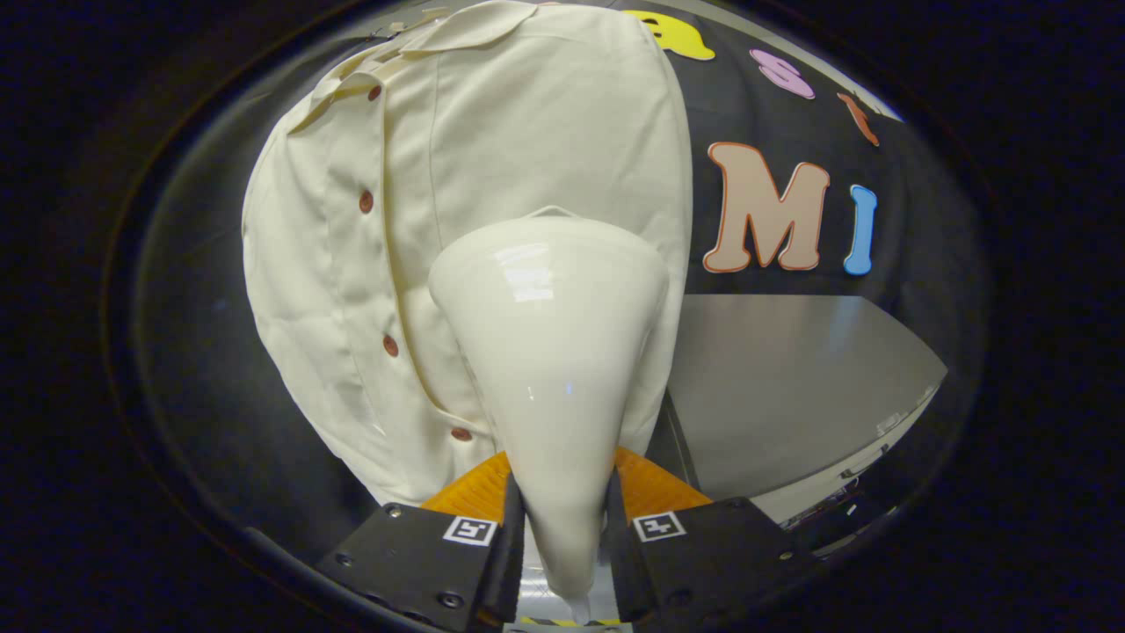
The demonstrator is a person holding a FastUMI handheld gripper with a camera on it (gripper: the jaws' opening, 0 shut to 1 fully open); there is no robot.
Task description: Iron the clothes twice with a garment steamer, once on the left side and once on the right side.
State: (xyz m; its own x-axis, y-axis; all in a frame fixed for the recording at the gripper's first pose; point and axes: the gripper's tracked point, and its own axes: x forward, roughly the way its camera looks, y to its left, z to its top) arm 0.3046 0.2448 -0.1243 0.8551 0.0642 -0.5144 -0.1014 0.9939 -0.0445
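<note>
Two fingers of my tool [562, 527] were closed on the narrow handle end of the garment steamer [554, 352], one finger pressing on each side of it, so the steamer sat clamped between them and widened out ahead into its broad glossy head. Going from the left, the cream shirt [369, 264] hung against the dark cloth wall, its collar [395, 61] folded over at the top and its button placket running down the side left of the steamer. Four brown buttons [366, 202] showed along that placket, one near the collar, one lower, one beside the steamer's body and one close to the hem just ahead of my left finger. The fabric there looked lightly creased near the lower left edge. In the middle, the steamer's head stood in front of the shirt's panel right of the placket, its top rim about halfway up the garment; I could not tell whether the head was touching the cloth or held just off it. To the right of the steamer, a narrow strip of the shirt still showed past the head before the dark wall began. Further right and lower, beyond my right finger, lay a grey table [791, 387] with a pale edge.
</note>
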